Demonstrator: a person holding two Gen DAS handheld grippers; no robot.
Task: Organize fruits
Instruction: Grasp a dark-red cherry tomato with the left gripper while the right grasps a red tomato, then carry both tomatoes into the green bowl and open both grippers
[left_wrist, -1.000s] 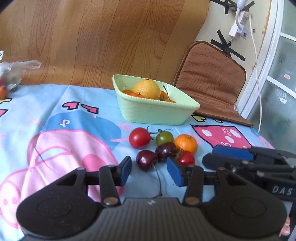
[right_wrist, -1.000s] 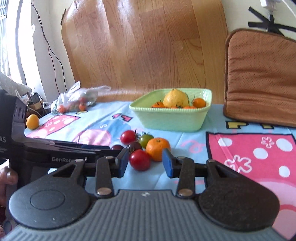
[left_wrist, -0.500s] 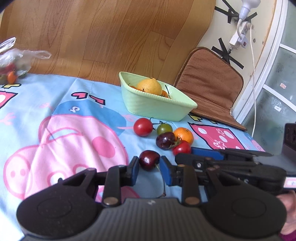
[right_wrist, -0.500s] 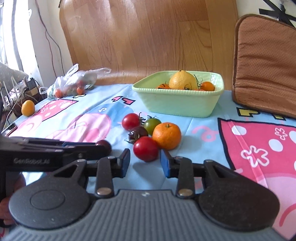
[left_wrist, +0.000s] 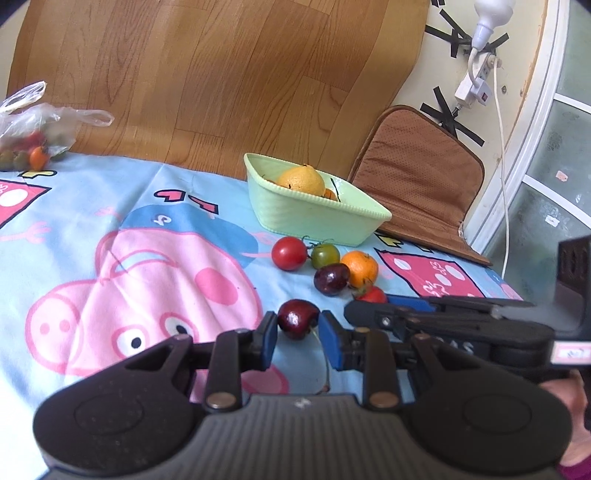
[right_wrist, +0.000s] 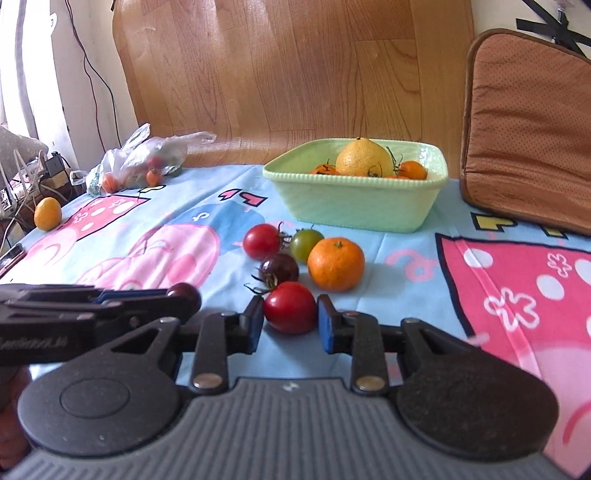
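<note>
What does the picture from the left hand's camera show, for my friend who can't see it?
The left tongs are shut on a dark red cherry lying on a blue cartoon-pig cloth. Just beyond lie two more tomatoes, a dark fruit and a small orange in front of a green bowl of citrus; the right tongs reach in from the right.

My left gripper (left_wrist: 297, 334) now clamps the dark cherry (left_wrist: 297, 318); my right gripper (right_wrist: 290, 323) is closing around the red tomato (right_wrist: 289, 307).
</note>
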